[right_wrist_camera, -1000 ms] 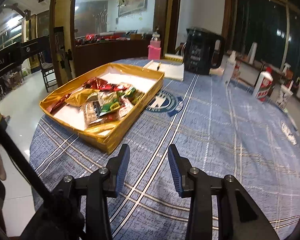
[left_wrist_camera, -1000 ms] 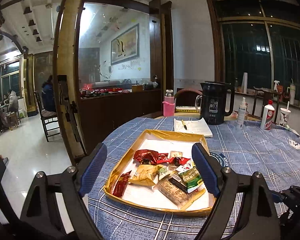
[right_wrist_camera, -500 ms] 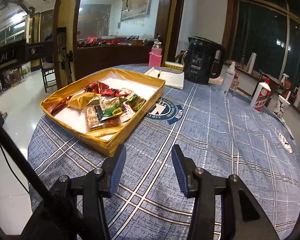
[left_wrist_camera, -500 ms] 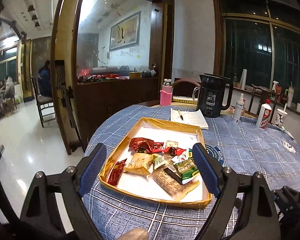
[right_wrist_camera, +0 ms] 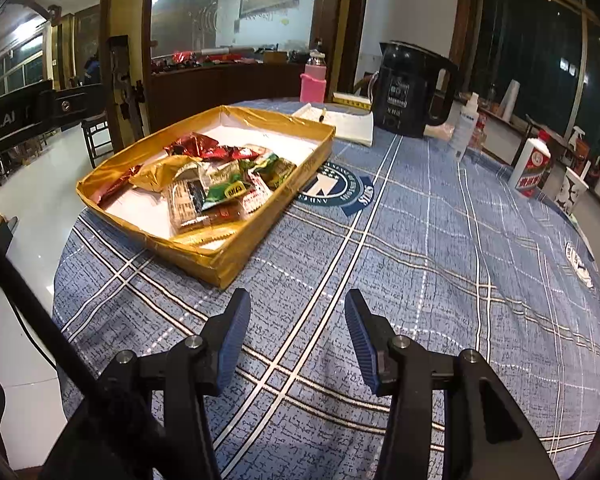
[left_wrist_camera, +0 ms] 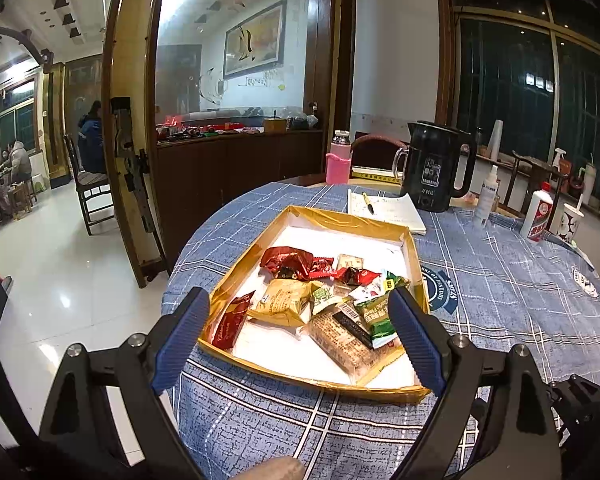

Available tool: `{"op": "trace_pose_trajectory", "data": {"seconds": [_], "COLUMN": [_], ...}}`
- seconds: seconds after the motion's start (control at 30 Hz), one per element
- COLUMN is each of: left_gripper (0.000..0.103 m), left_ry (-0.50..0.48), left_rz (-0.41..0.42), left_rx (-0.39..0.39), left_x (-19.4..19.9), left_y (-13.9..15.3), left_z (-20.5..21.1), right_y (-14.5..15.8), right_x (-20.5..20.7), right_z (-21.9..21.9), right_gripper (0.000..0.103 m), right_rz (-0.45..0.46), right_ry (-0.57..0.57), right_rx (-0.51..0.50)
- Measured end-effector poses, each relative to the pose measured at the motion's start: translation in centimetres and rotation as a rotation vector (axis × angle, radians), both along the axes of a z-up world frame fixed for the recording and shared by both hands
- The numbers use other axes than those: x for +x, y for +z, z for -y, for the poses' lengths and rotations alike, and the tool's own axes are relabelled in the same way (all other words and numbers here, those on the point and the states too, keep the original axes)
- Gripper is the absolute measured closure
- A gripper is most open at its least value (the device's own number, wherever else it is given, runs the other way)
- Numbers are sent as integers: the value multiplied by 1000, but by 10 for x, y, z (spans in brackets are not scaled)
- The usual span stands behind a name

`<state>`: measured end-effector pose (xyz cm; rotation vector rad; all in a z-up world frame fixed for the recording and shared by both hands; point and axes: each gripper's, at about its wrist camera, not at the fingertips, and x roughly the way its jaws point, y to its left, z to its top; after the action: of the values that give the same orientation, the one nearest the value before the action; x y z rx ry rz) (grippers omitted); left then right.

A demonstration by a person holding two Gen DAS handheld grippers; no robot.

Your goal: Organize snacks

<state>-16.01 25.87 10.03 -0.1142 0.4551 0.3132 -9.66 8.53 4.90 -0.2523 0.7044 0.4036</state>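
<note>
A gold-rimmed shallow tray [left_wrist_camera: 340, 216] with a white floor sits on the blue checked tablecloth. In it lie several snack packets: a red one [left_wrist_camera: 288, 260], a yellow one [left_wrist_camera: 284, 302], a green one [left_wrist_camera: 374, 312] and a clear pack of brown biscuits [left_wrist_camera: 340, 344]. My left gripper [left_wrist_camera: 296, 294] hovers at the tray's near edge, its jaws wide and still opening, touching nothing. In the right wrist view the tray [right_wrist_camera: 220, 264] and its snack pile [right_wrist_camera: 220, 184] lie ahead to the left. My right gripper [right_wrist_camera: 297, 294] is open over bare cloth, nothing between its fingers.
Behind the tray lie a notebook with a pen [left_wrist_camera: 384, 212], a black kettle [left_wrist_camera: 436, 168] and a pink bottle [left_wrist_camera: 337, 160]. A spray bottle [left_wrist_camera: 486, 196], a white bottle with a red label [left_wrist_camera: 538, 212] and a paper cup [left_wrist_camera: 571, 222] stand at the right. The round table's edge drops off on the left.
The right gripper's jaws have spread wider. The left wrist view has tipped downward, so the tray sits higher and larger in it.
</note>
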Motion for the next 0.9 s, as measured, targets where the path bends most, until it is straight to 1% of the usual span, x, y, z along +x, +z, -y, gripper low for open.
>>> {"op": "trace_pose_trajectory", "data": {"seconds": [0.43, 0.9], "left_gripper": [12, 12], "left_ry": [20, 10], "left_rz": [-64, -86], "left_rx": [28, 35], "left_x": [6, 9], "left_y": [-11, -16], "left_z": [2, 4], "right_y": [-14, -18], "right_x": [12, 13], "right_z": [7, 5], "right_gripper": [54, 53], "right_rz": [-68, -84], "right_ry": [-62, -62], "right_rx": [-45, -64]}}
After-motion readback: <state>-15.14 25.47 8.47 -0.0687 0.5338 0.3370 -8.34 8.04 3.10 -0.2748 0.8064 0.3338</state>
